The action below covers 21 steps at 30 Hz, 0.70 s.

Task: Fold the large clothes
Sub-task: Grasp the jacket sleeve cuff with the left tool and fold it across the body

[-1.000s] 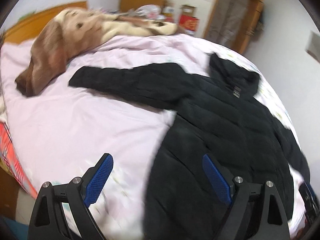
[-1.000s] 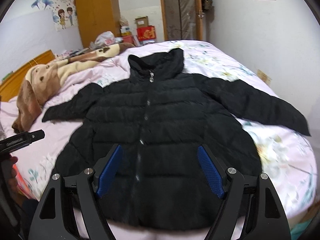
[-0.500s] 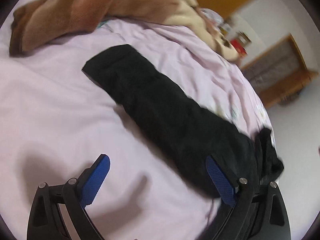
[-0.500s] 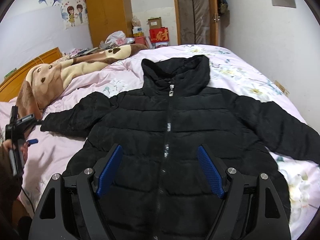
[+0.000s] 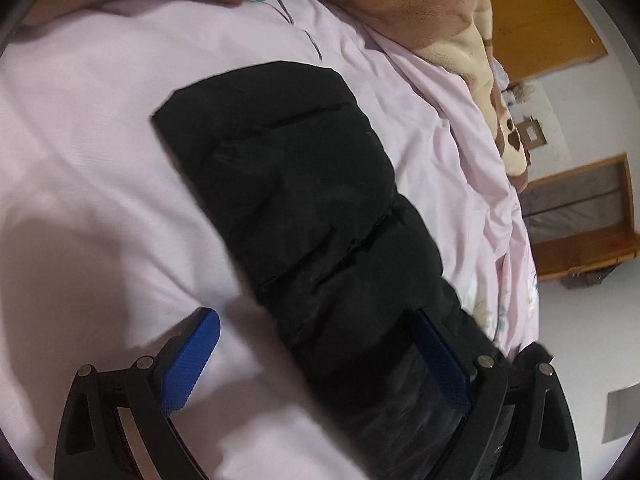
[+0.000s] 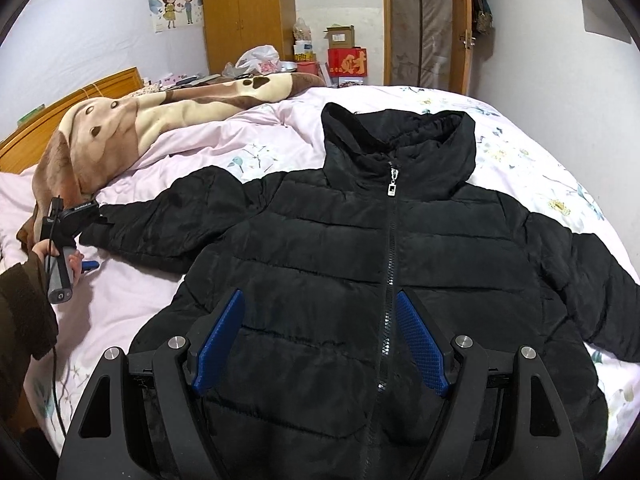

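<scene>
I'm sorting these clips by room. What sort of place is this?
Most likely a home bedroom: a black jacket lies spread on a bed with a wooden headboard, and a wardrobe stands by the far wall.

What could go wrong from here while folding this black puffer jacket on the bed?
The left gripper is open over the black puffer jacket's sleeve; the thick, slick padding may slip from a shallow pinch. The brown and cream fleece blanket lies close to the sleeve cuff, so a grab there might catch it. The loose pink floral duvet may bunch and get pinched along with the sleeve.
</scene>
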Motion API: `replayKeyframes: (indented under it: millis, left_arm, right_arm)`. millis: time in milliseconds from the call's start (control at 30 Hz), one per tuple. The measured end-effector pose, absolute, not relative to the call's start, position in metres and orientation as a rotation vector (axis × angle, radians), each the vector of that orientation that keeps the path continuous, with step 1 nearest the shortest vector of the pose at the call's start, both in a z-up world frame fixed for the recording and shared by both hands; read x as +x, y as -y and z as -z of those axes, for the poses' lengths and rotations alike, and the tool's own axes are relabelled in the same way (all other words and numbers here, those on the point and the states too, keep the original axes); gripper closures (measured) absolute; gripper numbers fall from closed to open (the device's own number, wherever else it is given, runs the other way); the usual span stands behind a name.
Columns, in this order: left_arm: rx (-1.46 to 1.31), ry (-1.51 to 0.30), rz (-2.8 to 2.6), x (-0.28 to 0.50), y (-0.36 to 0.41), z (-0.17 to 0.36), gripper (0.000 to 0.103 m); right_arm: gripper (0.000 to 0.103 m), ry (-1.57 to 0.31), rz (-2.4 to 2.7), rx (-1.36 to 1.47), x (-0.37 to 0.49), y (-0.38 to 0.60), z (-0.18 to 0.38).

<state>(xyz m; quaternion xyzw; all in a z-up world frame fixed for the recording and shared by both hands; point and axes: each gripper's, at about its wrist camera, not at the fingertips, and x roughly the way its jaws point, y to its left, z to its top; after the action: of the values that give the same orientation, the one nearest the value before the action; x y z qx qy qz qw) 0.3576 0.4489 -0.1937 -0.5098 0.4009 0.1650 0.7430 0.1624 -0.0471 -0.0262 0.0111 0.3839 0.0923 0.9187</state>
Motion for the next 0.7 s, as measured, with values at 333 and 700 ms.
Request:
replayKeyframes:
  millis: [333, 700]
  left_arm:
    - [-1.140, -0.807, -0.371, 0.361, -0.447, 0.173, 0.081]
    - [-0.810, -0.631, -0.321, 0.330, -0.397, 0.053, 0.088]
  right_arm:
    - [0.025, -0.788, -0.199, 0.021, 0.159, 0.046, 0.022]
    - [0.026, -0.741, -0.220, 0.087, 0.144, 0.057, -0.001]
